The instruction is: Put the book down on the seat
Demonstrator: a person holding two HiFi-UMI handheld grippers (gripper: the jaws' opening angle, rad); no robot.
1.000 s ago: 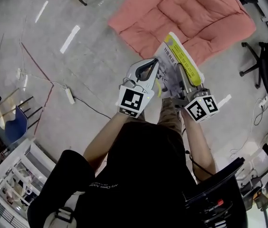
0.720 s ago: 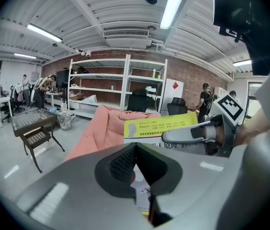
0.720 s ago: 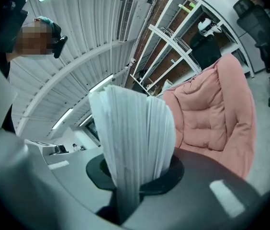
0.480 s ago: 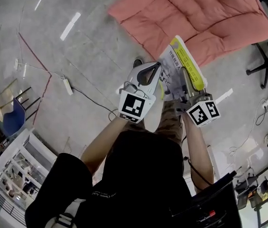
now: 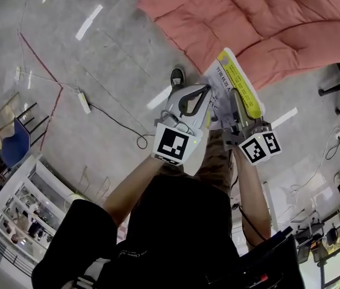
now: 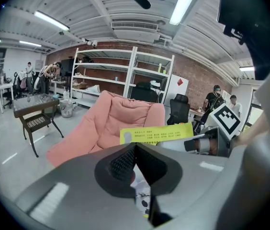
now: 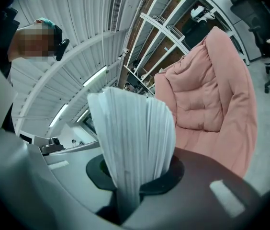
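Head view: two grippers [image 5: 203, 93] and one book [image 5: 235, 77], all just short of the one pink seat [image 5: 266, 17]. The left gripper's jaws pinch the book's thin edge. The book hangs off the seat. The right gripper [image 5: 236, 99], jaws partly spread, clamps its page block.

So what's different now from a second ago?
The person has stepped toward the pink seat. It fills more of the top of the head view, and a shoe now shows on the floor ahead. The book has come along with them. Unchanged: the left gripper and the right gripper both stay shut on the book, which is not yet on the seat.
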